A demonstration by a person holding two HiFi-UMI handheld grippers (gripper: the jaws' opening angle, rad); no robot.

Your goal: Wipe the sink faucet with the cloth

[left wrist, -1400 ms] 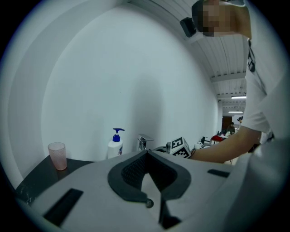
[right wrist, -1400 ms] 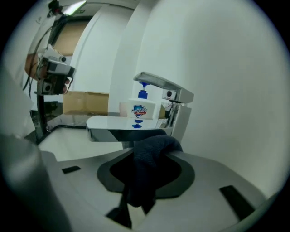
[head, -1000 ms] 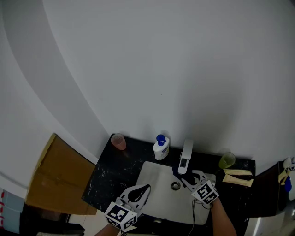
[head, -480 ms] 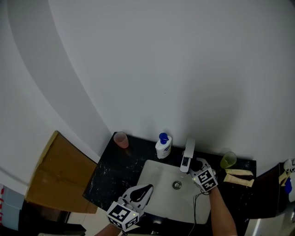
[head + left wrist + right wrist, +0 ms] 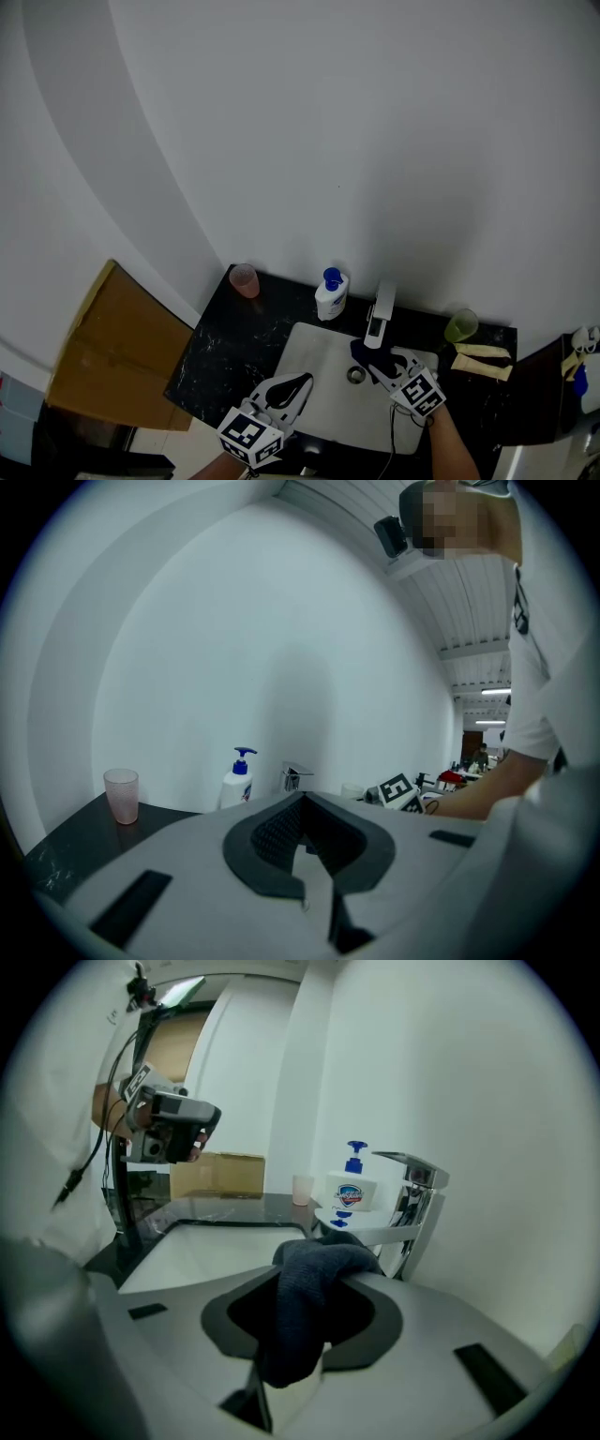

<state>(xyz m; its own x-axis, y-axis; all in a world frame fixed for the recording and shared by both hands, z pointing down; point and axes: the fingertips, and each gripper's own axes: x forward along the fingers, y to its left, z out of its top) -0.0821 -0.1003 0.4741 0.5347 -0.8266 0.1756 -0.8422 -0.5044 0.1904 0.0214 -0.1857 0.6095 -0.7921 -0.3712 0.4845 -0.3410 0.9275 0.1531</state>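
A person holds a gripper in each hand over a white sink (image 5: 328, 361). The sink sits in a black surface (image 5: 220, 347) next to a white wall.

The right gripper (image 5: 380, 366) is clamped on a dark cloth (image 5: 314, 1288). The cloth is bunched up between the jaws, and a bit of it hangs down. It is over the sink, just in front of the faucet (image 5: 379, 314) and below the end of the spout. I cannot tell if the cloth touches the faucet. This gripper tips down a little, toward the back of the sink. The drain (image 5: 355, 376) is just beside the cloth.

The left gripper (image 5: 302, 381) is at the front edge of the sink, well apart from the faucet. Its jaws are together at the tips. Nothing is between them.

A white soap bottle (image 5: 330, 296) with a blue pump stands near the faucet, on its left. A pink cup (image 5: 245, 280) stands at the back left corner of the surface, upright. A green cup (image 5: 460, 326) stands on the other side of the faucet, to the right. Two pale yellow strips (image 5: 483, 361) lie side by side near the green cup. I cannot tell what they are. A brown box (image 5: 112, 352) is next to the surface on the left.
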